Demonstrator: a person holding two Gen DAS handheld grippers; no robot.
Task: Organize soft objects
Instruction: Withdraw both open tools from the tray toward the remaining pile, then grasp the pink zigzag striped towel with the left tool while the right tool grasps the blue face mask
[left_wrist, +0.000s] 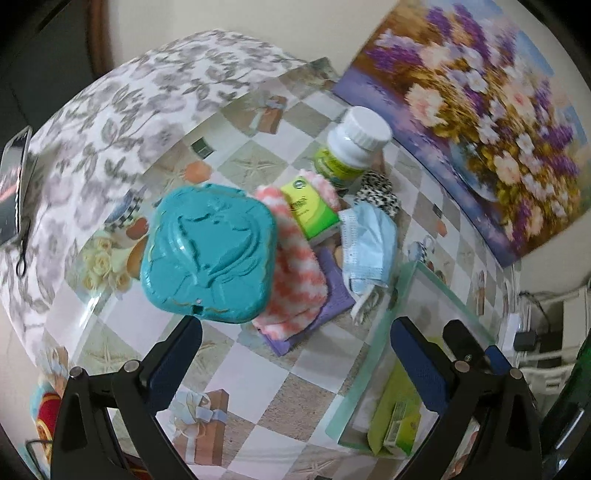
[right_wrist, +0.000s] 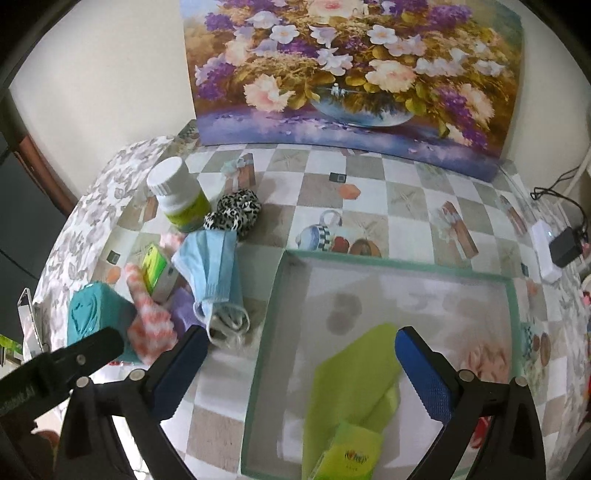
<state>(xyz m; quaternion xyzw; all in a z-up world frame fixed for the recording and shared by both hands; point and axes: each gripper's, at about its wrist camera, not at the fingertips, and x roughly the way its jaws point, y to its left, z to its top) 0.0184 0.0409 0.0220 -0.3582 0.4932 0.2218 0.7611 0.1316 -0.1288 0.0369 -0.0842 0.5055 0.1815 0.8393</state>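
I see a table (right_wrist: 369, 206) under a checkered oilcloth. A painting (right_wrist: 354, 74) stands along its far edge, against the wall. A tray (right_wrist: 406, 266) rests on the near right part, and I can make out a green cloth and a green packet in it. Near the left edge lie a bottle (right_wrist: 179, 195), a spotted scrunchie (right_wrist: 236, 210), a blue mask (right_wrist: 214, 273), a teal box (left_wrist: 208, 254), and a purple cloth (left_wrist: 332, 299) carrying a pink-striped cloth and a tissue pack. A floral cloth (left_wrist: 110, 122) covers the far left corner.
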